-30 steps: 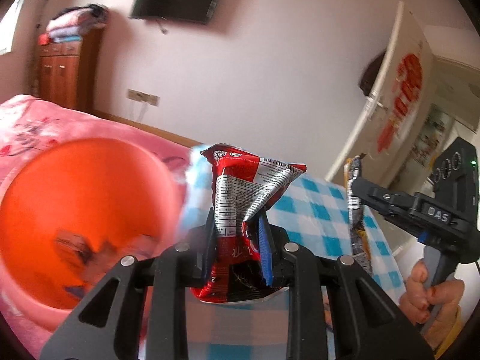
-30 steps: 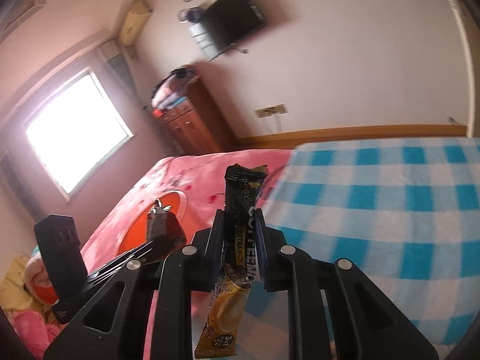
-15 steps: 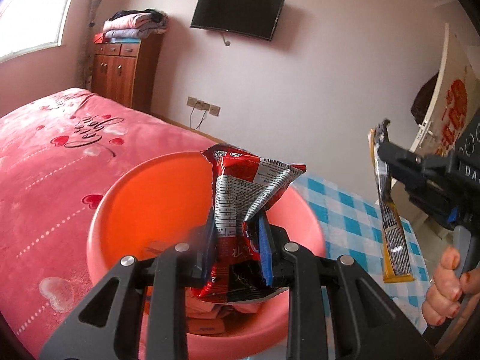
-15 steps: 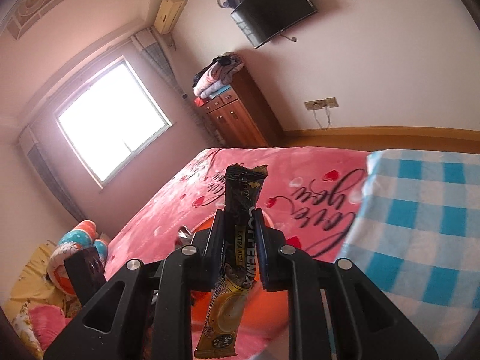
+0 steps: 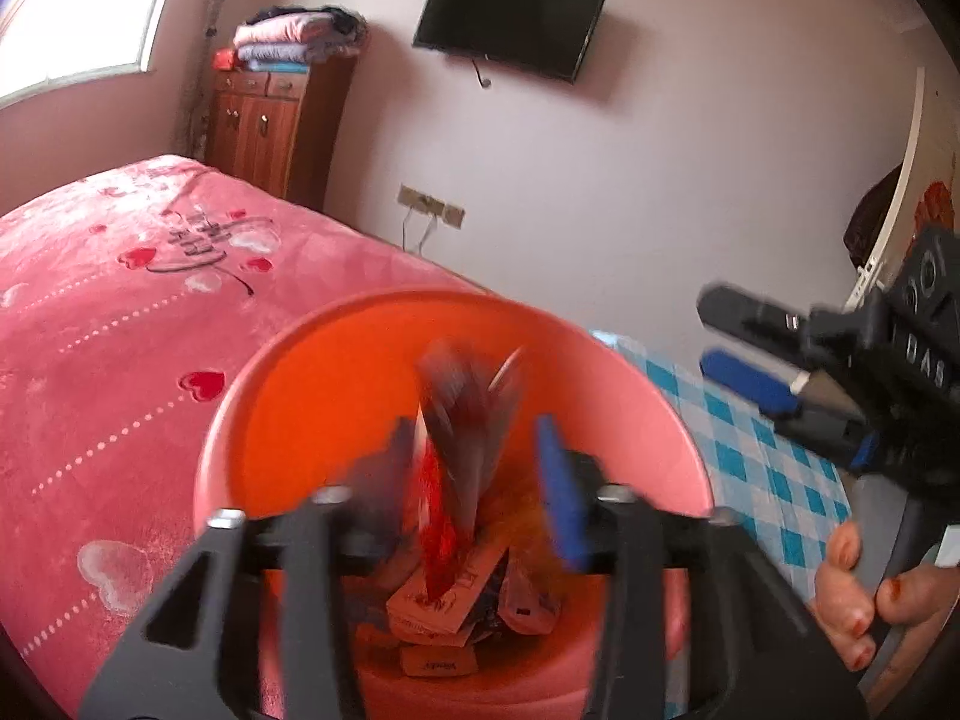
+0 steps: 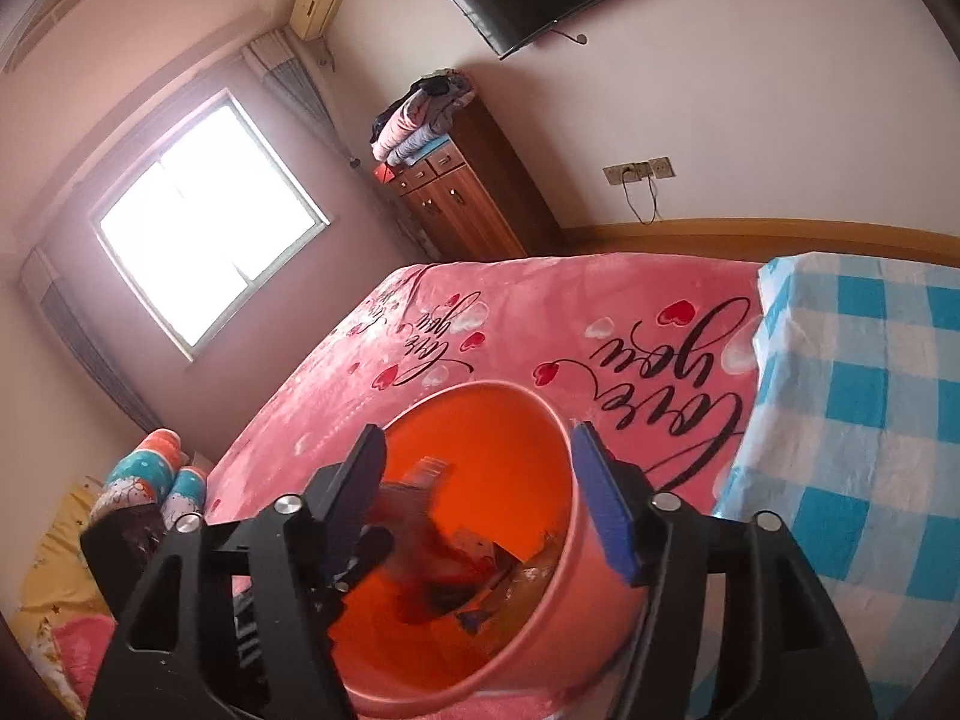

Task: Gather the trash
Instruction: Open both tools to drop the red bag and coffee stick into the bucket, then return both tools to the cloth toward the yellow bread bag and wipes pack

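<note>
An orange-pink plastic bin (image 5: 312, 396) stands beside the bed and holds several wrappers (image 5: 444, 606). My left gripper (image 5: 474, 480) is open right above it. A blurred red snack bag (image 5: 462, 450) hangs loose between its jaws, falling into the bin. My right gripper (image 6: 480, 498) is open and empty over the same bin (image 6: 540, 618). It shows in the left wrist view (image 5: 744, 348) at the right, held by a hand (image 5: 858, 600). A blurred wrapper (image 6: 414, 498) drops inside the bin in the right wrist view.
A pink bed cover with hearts (image 5: 120, 312) lies left of the bin. A blue-checked tablecloth (image 6: 870, 420) is on the right. A wooden cabinet (image 5: 270, 126) with folded clothes and a wall TV (image 5: 507, 21) stand at the back.
Both grippers have opened. The red snack bag has left the left jaws and the coffee stick has left the right jaws, both dropping into the bin. Both grippers moved over the bin.
</note>
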### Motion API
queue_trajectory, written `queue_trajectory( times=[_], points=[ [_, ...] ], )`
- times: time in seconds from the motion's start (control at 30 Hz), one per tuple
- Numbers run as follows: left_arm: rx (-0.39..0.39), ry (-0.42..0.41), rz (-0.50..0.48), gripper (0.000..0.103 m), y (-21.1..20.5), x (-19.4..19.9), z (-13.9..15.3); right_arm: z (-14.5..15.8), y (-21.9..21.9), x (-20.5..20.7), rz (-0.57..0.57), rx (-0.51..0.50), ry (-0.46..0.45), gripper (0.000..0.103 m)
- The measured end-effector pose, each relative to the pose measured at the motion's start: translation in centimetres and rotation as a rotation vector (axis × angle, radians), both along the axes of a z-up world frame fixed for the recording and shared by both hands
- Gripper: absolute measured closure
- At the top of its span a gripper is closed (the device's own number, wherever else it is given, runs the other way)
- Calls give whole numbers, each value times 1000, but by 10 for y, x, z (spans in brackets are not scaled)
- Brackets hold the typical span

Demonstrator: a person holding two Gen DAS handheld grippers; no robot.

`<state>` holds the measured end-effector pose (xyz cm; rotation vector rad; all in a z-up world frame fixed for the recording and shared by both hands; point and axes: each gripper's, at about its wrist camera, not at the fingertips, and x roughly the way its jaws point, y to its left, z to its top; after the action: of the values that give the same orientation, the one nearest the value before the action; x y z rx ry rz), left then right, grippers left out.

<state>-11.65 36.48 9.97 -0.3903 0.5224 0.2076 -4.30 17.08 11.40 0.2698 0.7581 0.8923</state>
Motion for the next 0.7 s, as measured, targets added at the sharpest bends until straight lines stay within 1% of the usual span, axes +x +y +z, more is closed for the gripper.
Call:
queue_trajectory(
  times=[0.03, 0.1, 0.17, 0.2, 0.27, 0.33, 0.43, 0.6, 0.7],
  points=[
    [4, -7, 9, 37, 0, -1, 0, 0, -2, -2, -5, -7, -9, 36],
    [17, -15, 19, 34, 0, -3, 2, 3, -12, -8, -32, -28, -50, 29],
    [23, -15, 24, 29, -2, -4, 2, 5, -23, -13, -55, -43, -87, 23],
    [26, -13, 25, 28, -2, -4, 2, 6, -29, -16, -69, -51, -103, 22],
    [37, -12, 24, 26, -5, -6, 2, 6, -42, -21, -98, -69, -131, 15],
    [39, -15, 20, 25, -6, -6, 3, 5, -54, -26, -129, -88, -149, 14],
    [39, -28, 5, 20, -8, -6, 5, 2, -69, -33, -166, -124, -172, 11],
    [29, -43, -40, 19, -25, -11, 9, -8, -93, -44, -216, -181, -209, 10],
    [40, -53, -74, 18, -40, -13, 11, -17, -109, -49, -249, -219, -217, 10]
  ],
)
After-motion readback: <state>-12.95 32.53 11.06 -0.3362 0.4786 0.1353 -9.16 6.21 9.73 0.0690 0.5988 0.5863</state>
